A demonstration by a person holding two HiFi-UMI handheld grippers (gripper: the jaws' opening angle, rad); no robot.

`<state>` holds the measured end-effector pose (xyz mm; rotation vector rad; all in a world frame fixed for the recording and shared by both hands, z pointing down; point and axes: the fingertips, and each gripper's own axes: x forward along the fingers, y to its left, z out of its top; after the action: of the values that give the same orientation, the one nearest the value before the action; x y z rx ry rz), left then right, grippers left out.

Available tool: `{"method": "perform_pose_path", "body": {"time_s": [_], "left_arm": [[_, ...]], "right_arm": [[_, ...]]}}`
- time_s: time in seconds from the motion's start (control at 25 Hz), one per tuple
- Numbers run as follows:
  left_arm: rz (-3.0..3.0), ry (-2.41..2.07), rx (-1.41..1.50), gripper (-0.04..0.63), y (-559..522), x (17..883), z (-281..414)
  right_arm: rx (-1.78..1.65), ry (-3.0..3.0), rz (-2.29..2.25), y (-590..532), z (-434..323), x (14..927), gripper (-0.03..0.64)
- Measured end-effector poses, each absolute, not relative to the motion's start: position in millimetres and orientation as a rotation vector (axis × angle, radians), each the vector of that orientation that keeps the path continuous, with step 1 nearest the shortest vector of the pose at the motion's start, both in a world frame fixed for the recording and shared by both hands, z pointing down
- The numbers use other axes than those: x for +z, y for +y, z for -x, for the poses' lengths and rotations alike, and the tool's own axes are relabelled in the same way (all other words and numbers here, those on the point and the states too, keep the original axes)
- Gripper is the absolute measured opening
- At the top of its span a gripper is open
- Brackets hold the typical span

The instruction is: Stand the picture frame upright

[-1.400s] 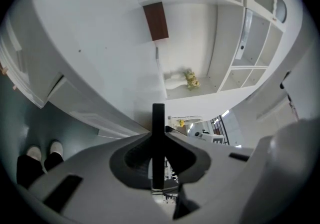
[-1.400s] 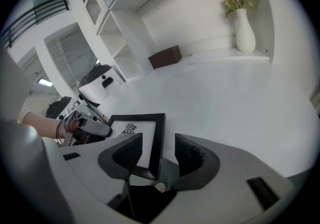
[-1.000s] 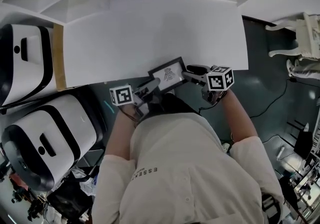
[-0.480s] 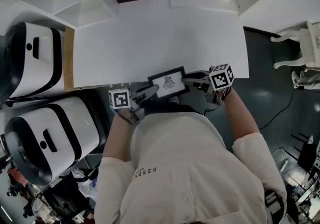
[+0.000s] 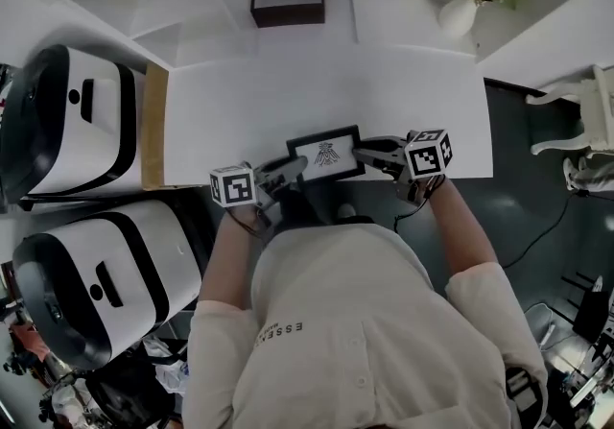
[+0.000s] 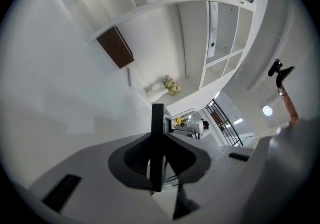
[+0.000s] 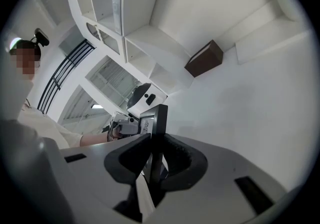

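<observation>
A black picture frame (image 5: 324, 154) with a small dark drawing on white is held between both grippers at the near edge of the white table (image 5: 326, 82). Its face shows to the head view. My left gripper (image 5: 293, 166) is shut on the frame's left edge, which shows edge-on (image 6: 157, 128) between the pads. My right gripper (image 5: 363, 151) is at the frame's right edge. Its jaws are closing, with the frame's edge (image 7: 160, 123) between the pads and touching them.
A brown box (image 5: 288, 0) and a vase of flowers (image 5: 460, 12) stand on the white ledge behind the table. Two white-and-black machines (image 5: 67, 120) (image 5: 96, 278) sit left of the table. A white chair (image 5: 585, 115) stands at the right. A wooden strip (image 5: 153, 125) lines the table's left side.
The frame has turned from a slant to lie level along the table's near edge. The right gripper's jaws have come in onto its right edge. The left gripper has kept its hold.
</observation>
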<state>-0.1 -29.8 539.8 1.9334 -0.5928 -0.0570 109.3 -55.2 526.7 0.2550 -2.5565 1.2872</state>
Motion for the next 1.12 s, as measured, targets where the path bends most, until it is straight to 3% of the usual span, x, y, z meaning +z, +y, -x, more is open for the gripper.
{"method": "perform_pose_path", "body": {"time_s": [1.12], "left_arm": [[-2.231,-0.651,0.167,0.078,-198,532,171]], "right_arm": [[0.995,-2.515,-0.703,-201,65,528,0.091]]}}
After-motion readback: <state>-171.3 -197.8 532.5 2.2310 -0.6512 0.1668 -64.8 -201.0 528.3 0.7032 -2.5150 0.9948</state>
